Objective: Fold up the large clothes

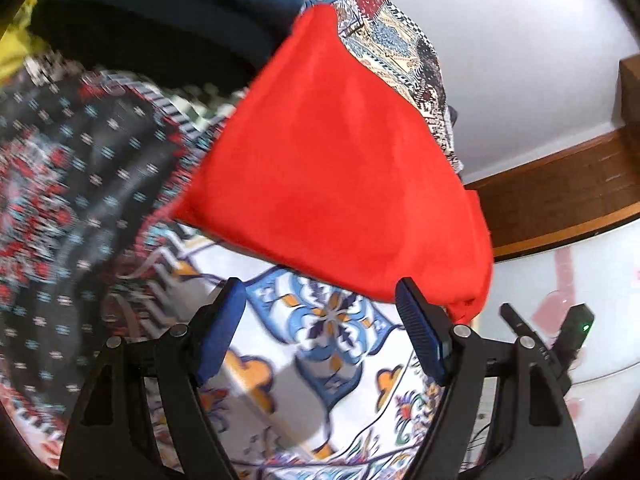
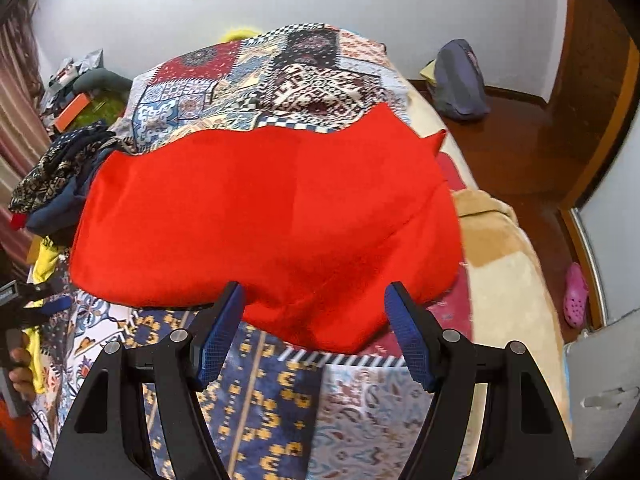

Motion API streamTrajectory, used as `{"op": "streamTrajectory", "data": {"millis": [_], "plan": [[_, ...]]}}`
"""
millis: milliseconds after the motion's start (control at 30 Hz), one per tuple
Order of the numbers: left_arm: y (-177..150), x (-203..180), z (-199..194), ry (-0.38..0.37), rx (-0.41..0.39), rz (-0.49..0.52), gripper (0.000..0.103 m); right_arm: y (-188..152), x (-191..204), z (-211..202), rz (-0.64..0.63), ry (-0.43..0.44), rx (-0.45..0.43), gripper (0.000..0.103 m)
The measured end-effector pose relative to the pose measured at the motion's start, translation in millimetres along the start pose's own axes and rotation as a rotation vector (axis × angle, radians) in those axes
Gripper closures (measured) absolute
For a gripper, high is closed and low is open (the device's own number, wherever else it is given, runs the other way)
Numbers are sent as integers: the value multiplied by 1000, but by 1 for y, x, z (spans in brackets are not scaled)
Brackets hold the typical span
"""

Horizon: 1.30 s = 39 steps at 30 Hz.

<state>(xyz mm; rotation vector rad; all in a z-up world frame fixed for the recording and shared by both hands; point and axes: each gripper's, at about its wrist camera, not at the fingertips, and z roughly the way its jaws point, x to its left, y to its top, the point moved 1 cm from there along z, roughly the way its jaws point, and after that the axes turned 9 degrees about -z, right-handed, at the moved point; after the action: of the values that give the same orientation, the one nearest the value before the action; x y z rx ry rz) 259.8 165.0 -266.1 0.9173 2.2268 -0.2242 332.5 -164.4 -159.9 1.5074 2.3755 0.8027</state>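
A large red garment [image 2: 264,216] lies spread on the patterned bedspread [image 2: 264,408], partly folded, with a pointed corner at its far right. My right gripper [image 2: 314,300] is open and empty, its blue pads at the garment's near edge. In the left wrist view the red garment [image 1: 332,168] fills the middle; its bunched corner lies just right of the right pad. My left gripper [image 1: 320,292] is open and empty at the cloth's near edge, above the floral sheet [image 1: 320,360].
A patchwork quilt [image 2: 260,80] covers the bed's far end. A pile of dark and yellow clothes [image 2: 56,184] lies at the left. A beige blanket [image 2: 504,280] hangs off the right side. A blue bag [image 2: 460,80] and a pink clog [image 2: 576,292] lie on the wooden floor.
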Motion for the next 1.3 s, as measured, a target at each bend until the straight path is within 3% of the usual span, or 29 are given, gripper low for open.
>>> {"op": "streamTrajectory", "data": {"millis": [433,667,867,933,1000,1100,1300], "plan": [[37,-10,40,-32,-108,-34,27,20,16,21,-20,22,13,34],[71,-13,60,-124,-126,-121,29,37,24,27,-25,37,-11,34],[85,-34,77,-30,-157,-76,57,47,34,34,-52,29,-14,34],[85,-41,80,9,-166,-50,78,49,37,37,-56,27,-9,34],[79,-54,75,63,-208,2,87,50,39,38,-60,24,-3,34],[66,-86,55,132,-301,138,89,53,41,36,-74,7,-1,34],[51,-133,-13,83,-445,290,90,71,44,22,-81,-13,-14,34]]}}
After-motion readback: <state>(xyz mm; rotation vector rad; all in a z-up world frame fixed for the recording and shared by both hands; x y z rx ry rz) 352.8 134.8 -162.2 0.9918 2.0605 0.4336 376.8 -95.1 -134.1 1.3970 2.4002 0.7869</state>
